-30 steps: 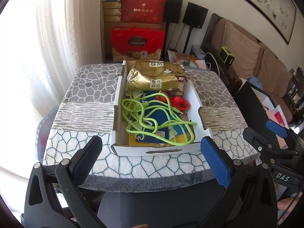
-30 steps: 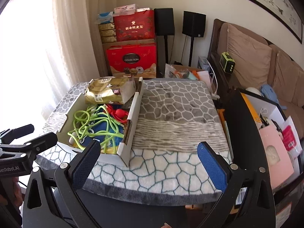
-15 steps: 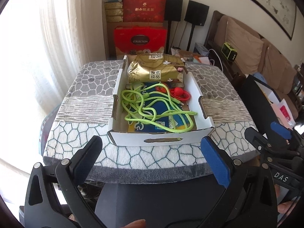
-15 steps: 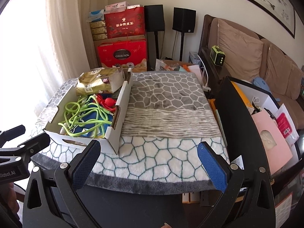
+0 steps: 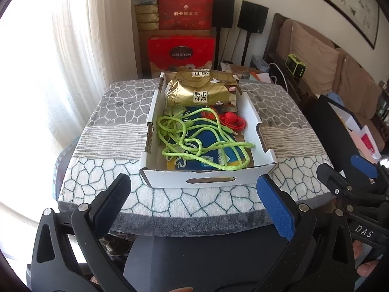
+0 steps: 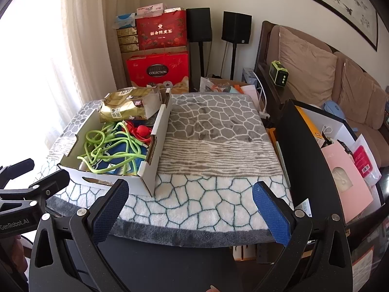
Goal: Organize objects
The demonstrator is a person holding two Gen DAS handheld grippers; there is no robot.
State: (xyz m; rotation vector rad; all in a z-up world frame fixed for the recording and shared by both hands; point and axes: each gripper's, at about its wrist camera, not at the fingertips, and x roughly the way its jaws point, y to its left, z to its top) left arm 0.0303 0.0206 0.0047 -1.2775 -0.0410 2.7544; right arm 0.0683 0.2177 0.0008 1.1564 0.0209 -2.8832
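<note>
A white cardboard tray (image 5: 209, 180) stands on a table covered with a grey and white patterned blanket (image 5: 109, 133). In it lie a gold tissue pack (image 5: 201, 92), a tangled green cord (image 5: 194, 141), a red cord (image 5: 231, 120) and a blue packet (image 5: 206, 143). My left gripper (image 5: 194, 206) is open and empty, hanging before the table's near edge in front of the tray. My right gripper (image 6: 189, 209) is open and empty, right of the tray (image 6: 150, 165), over the blanket's near edge (image 6: 214, 150). The green cord (image 6: 107, 148) and tissue pack (image 6: 121, 109) show there too.
Red gift boxes (image 5: 181, 53) and speakers (image 5: 252, 19) stand behind the table. A sofa (image 6: 316, 73) with cushions is on the right. A black box with bags and packets (image 6: 340, 170) stands close to the table's right side. A curtained window (image 5: 60, 73) is on the left.
Both grippers have drawn back and slightly up from the table; the tray looks smaller and farther. Jaws stay open. Nothing in the tray has moved.
</note>
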